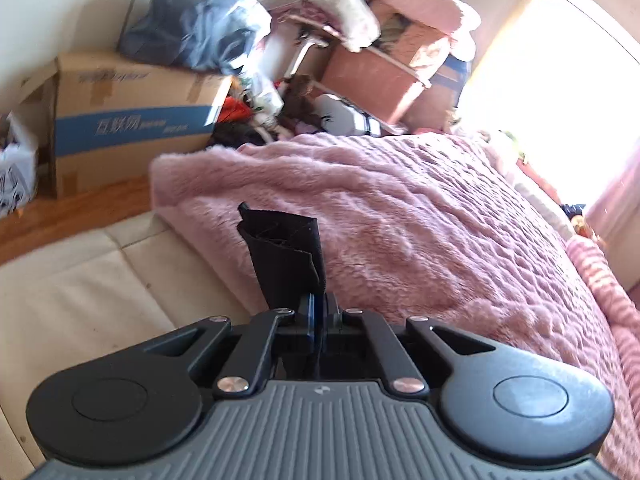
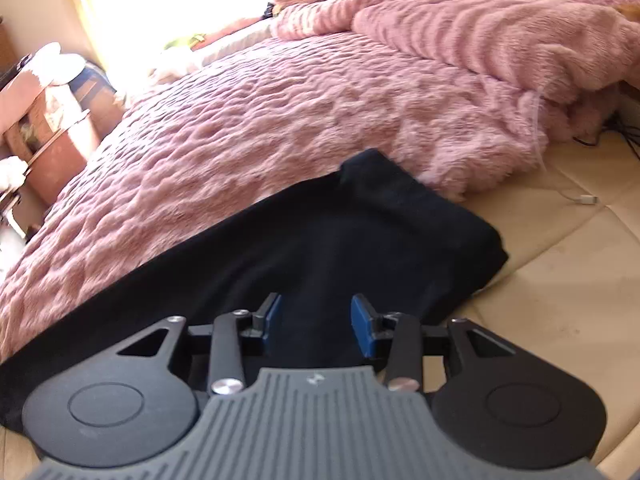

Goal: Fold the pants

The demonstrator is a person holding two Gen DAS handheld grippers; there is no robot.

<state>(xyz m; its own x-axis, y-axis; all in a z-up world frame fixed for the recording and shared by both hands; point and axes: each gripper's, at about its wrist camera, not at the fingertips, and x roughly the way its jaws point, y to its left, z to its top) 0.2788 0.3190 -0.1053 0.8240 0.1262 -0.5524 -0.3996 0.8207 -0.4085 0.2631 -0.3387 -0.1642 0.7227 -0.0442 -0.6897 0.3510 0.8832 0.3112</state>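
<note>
The left gripper [image 1: 319, 312] is clenching a corner of the black pants [image 1: 286, 256], which stick up past its jaws. The right gripper [image 2: 316, 326] is hovering released, more pants cloth lying beyond its spread jaws.

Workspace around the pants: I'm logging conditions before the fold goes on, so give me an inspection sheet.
Surface: cream cushioned mattress, partly under a pink plush blanket.
Job's things: black pants lie across both; one end is lifted.
Clutter: cardboard box, dark bag and piled bedding beyond the bed.
Grippers: left gripper shut on the pants; right gripper open above them.
Cables: white charger cable on the mattress.
Surroundings: bright window, wooden floor.
</note>
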